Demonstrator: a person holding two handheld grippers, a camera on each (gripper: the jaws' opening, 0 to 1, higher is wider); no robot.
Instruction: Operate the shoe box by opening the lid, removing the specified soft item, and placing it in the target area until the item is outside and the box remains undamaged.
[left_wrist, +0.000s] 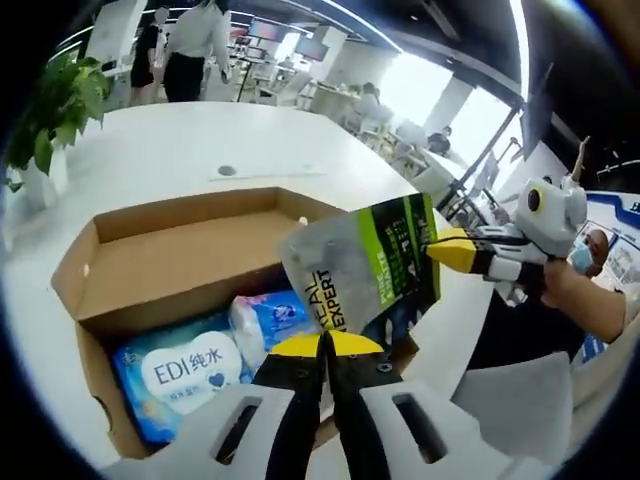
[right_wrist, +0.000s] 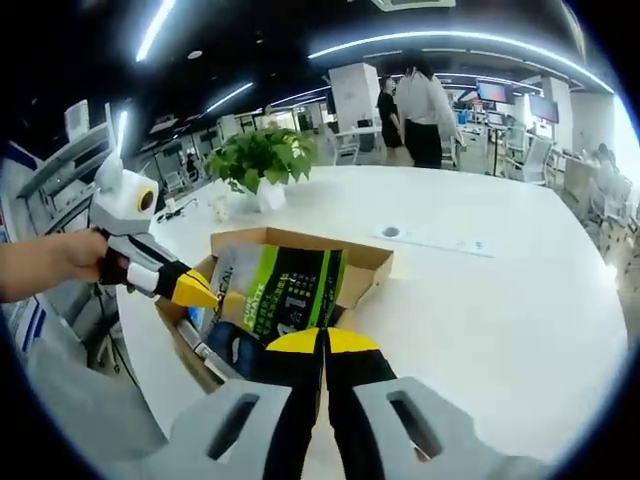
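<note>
An open brown shoe box (left_wrist: 180, 215) stands on the white table, its lid folded back. Inside lie a blue wipes pack (left_wrist: 185, 375) and a white and blue soft pack (left_wrist: 265, 320). A black, green and silver pouch (left_wrist: 360, 265) hangs above the box's near corner. My left gripper (left_wrist: 325, 345) is shut at the pouch's lower edge. My right gripper (left_wrist: 448, 250) comes in from the right, shut on the pouch's side edge. In the right gripper view the pouch (right_wrist: 290, 295) rises over the box (right_wrist: 365, 262) behind my shut right gripper (right_wrist: 322, 340). There the left gripper (right_wrist: 200, 292) meets its left edge.
The round white table (right_wrist: 480, 300) stretches wide beyond the box. A potted plant (right_wrist: 262, 155) stands at its far edge, also seen in the left gripper view (left_wrist: 55, 105). People (right_wrist: 425, 105) stand in the office behind. A hand (right_wrist: 60, 262) holds the left gripper.
</note>
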